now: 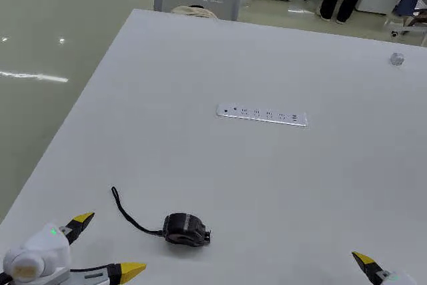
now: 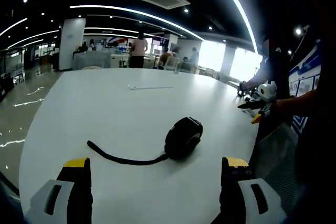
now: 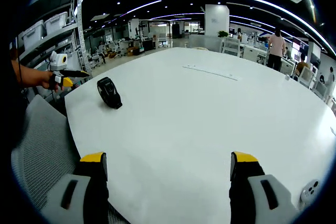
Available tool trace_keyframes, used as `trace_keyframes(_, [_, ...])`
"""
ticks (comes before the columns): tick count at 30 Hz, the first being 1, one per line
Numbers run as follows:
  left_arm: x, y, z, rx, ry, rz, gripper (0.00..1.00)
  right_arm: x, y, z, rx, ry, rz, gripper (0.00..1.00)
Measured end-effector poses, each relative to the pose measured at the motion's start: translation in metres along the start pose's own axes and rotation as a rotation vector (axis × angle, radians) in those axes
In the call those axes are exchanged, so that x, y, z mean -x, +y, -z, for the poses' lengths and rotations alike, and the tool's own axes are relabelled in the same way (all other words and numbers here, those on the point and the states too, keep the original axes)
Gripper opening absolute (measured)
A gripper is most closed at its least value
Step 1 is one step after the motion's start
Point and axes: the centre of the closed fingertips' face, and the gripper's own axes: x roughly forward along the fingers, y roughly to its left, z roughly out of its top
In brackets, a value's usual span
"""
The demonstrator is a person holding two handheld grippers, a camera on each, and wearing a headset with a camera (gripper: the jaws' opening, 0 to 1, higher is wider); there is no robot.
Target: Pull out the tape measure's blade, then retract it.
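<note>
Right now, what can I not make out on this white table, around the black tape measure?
Black round tape measure: blade tip too small in every view.
Right gripper: head view's bottom edge cuts off most of it.
Flat white socket strip: markings too small, head view.
Small clear object, far right of head view: too small to identify.

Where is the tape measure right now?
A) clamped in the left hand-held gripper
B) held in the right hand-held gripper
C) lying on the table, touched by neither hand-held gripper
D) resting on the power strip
C: the tape measure lies on the white table, with the open left hand-held gripper short of it and the right hand-held gripper farther off.
</note>
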Motion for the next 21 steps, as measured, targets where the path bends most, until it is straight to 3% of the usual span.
trace_keyframes(4, [0.016, 0.007, 0.004, 0.013, -0.017, 0.0, 1.0, 0.02, -0.012, 0.013, -0.006, 0.029, 0.038, 1.0])
trace_keyframes(11, [0.026, 0.006, 0.018, -0.028, 0.026, -0.009, 1.0, 0.044, -0.013, 0.03, -0.032, 0.024, 0.086, 1.0])
trace_keyframes(16, [0.029, 0.006, 0.012, -0.008, 0.008, -0.014, 1.0, 0.052, -0.013, 0.049, -0.059, 0.04, 0.101, 1.0])
trace_keyframes(21, [0.031, 0.007, 0.007, 0.01, -0.002, -0.023, 1.0, 0.054, -0.012, 0.053, -0.053, 0.047, 0.107, 1.0])
